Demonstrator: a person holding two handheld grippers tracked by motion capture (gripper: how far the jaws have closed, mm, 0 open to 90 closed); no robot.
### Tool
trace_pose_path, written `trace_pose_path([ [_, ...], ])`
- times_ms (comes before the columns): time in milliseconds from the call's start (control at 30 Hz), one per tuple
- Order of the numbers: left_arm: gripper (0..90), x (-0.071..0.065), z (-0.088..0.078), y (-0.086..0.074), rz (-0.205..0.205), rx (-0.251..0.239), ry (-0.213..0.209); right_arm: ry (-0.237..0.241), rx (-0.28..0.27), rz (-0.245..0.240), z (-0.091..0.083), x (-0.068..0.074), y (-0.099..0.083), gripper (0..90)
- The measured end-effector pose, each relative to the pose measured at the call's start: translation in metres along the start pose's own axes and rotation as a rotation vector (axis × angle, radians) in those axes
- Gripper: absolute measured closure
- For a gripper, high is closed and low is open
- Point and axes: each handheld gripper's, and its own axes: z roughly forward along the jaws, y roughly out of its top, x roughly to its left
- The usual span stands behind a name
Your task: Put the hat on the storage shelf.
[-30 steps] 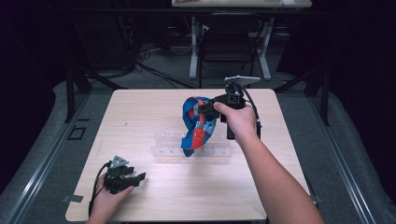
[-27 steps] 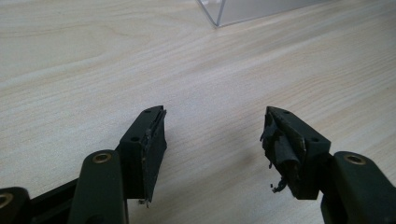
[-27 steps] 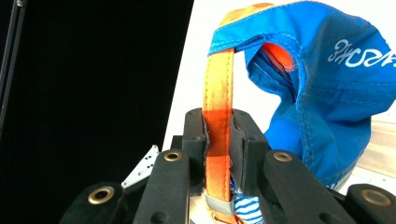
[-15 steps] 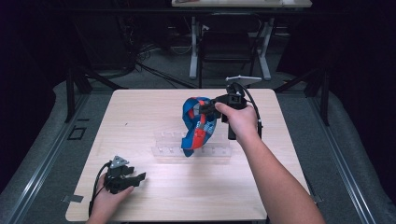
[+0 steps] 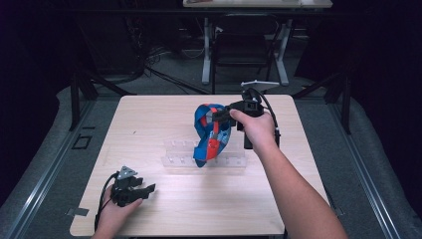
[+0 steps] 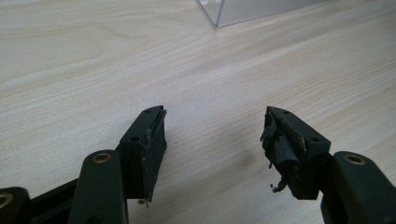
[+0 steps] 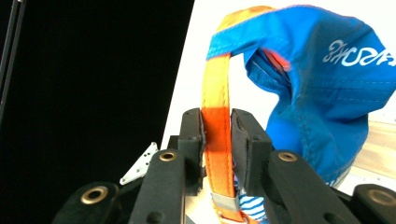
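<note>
- Bag (image 5: 210, 135) of blue cloth with orange-red parts hangs in the air over the middle of the bench (image 5: 149, 124), a little toward its far right corner; its lower end comes down to the clear plastic rack (image 5: 179, 160) that lies flat there, but I cannot tell if it touches it.
- Its long axis goes nearly straight down from the right gripper (image 5: 222, 115), so the bag is below and to the left of that claw in the high view.
- In the right gripper view the orange strap (image 7: 215, 126) stands between the two jaws of the right gripper (image 7: 217, 135). The jaws have just been opening a little, with the strap between them; the pads seem to touch it on both sides yet, so I judge the bag is held only lightly.
- The right hand (image 5: 256, 130) is much nearer to the bag; its forearm reaches in from the near right edge and the gripper points level toward the left.
- The left gripper (image 5: 142, 189) rests low near the near left corner, well apart from the bag, jaws wide and nothing between them.
</note>
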Motion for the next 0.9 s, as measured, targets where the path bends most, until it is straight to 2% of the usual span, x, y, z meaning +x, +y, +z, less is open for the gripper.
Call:
trace_pose_path([
  [100, 39.2, 0.0, 0.0, 0.0, 0.001, 0.0, -0.001, -0.002, -0.005, -0.003, -0.001, 0.0, 0.0, 70.6],
  [133, 39.2, 0.0, 0.0, 0.0, 0.003, 0.001, -0.002, -0.01, -0.004, -0.008, -0.002, 0.0, 0.0, 66.8],
  [200, 39.2, 0.0, -0.001, 0.001, 0.004, 0.02, -0.008, -0.026, -0.014, -0.014, -0.003, 0.0, 0.0, 64.8],
  [267, 39.2, -0.001, 0.0, 0.001, 0.002, 0.011, -0.008, -0.029, -0.018, -0.024, -0.004, 0.0, -0.001, 62.7],
  [433, 39.2, -0.001, 0.001, 0.001, 0.002, 0.011, -0.009, -0.051, -0.004, -0.045, -0.005, 0.001, -0.002, 59.5],
  [633, 39.2, -0.001, 0.001, 0.001, 0.006, 0.012, -0.009, -0.071, -0.018, -0.073, -0.007, 0.001, -0.003, 55.4],
  [700, 39.2, -0.001, 0.001, 0.001, 0.007, 0.011, -0.008, -0.078, -0.036, -0.078, -0.009, 0.001, -0.004, 51.9],
  [733, 39.2, -0.001, 0.001, 0.001, 0.008, 0.011, -0.007, -0.084, -0.044, -0.097, -0.01, 0.0, -0.005, 47.8],
  [900, 39.2, -0.001, 0.001, 0.001, 0.01, 0.012, -0.007, -0.11, -0.07, -0.127, -0.013, -0.003, -0.008, 44.2],
])
